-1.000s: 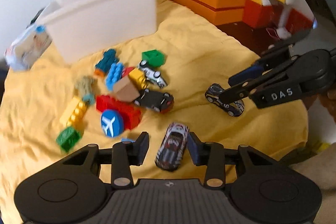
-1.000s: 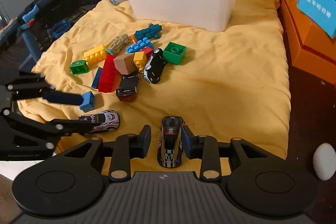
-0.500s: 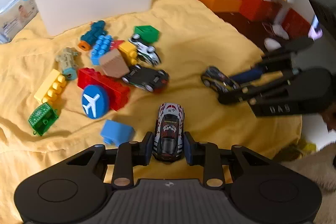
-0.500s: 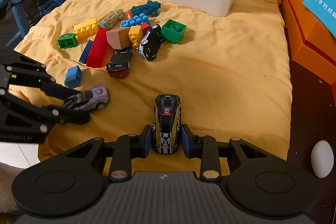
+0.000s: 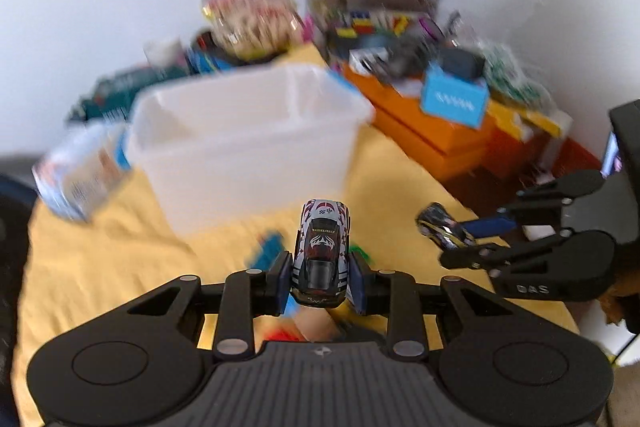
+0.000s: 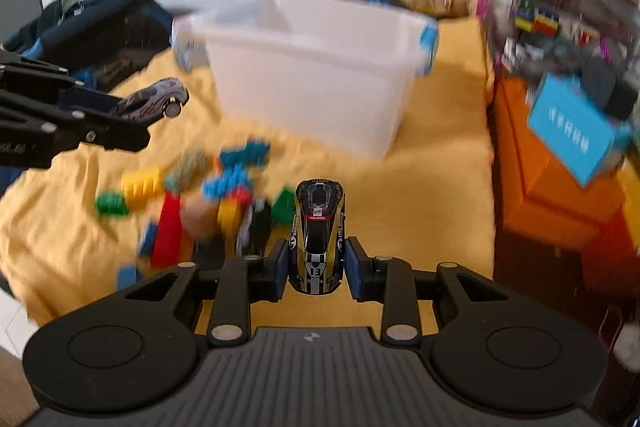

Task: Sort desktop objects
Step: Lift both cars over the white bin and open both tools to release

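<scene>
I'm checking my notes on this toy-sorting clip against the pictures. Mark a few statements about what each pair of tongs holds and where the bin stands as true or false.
1. The left tongs grip a white and red toy car. True.
2. The right tongs are empty. False: they grip a black and gold toy car marked 13.
3. Both cars are off the yellow cloth. True.
4. The white bin holds several blocks. False: no blocks show in it; the blocks lie on the cloth.

A yellow cloth [image 6: 420, 187] covers the surface. A white plastic bin [image 6: 320, 75] stands at twelve o'clock; blurred toy blocks [image 6: 224, 187] lie scattered at nine o'clock.
</scene>
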Demonstrator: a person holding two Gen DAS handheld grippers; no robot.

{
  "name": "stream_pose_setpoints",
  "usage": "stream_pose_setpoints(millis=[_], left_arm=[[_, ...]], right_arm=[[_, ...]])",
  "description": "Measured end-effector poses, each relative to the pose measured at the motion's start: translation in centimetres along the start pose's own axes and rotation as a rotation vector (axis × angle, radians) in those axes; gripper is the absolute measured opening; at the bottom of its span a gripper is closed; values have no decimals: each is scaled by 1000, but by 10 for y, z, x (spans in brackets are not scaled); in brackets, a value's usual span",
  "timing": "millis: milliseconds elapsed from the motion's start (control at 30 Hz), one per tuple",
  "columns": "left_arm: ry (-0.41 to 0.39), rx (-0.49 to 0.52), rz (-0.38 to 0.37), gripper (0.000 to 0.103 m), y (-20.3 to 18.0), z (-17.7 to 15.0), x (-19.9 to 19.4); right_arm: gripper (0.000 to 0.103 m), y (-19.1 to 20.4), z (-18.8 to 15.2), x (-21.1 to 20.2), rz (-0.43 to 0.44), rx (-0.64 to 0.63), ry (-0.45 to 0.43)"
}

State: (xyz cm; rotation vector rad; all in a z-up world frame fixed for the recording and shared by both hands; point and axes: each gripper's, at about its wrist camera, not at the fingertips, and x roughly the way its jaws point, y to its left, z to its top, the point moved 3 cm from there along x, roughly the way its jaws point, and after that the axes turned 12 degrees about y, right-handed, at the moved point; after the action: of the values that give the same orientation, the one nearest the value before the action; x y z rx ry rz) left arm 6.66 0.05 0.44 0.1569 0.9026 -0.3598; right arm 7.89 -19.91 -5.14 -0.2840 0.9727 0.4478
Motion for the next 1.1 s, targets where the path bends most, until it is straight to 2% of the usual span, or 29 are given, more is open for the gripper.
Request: stream_pose_setpoints(millis=[200,333,500,633,767,833,900,1000,1100], left_arm=[[-101,-19,74,33,36,44,-4],[-152,-45,84,33,57,74,1],[-184,1,157,33,76,105,27],[-148,-36,147,33,94,117,59],[-102,-54,147,34,100,122,83],[-86,-75,145,36,102,122,87],[-89,-96,135,44,104,120,83],[-112,-100,111,47,101,113,69],[-120,-84,103,54,93,99,54]], right_arm=[[33,-2,51,-12,-58,-24,-173],[33,-1,96,-6,-86,-45,-244],[33,-7,140,14,-93,11,-280],[33,-11,159,37,-102,54,-260],[34,-17,166,62,-101,95,-200],[42,-16,162,63,-93,109,-193],[44,-13,155,56,-97,110,-213],[45,-10,143,44,-83,114,-231],[54,-8,129,35,-56,117,-242]])
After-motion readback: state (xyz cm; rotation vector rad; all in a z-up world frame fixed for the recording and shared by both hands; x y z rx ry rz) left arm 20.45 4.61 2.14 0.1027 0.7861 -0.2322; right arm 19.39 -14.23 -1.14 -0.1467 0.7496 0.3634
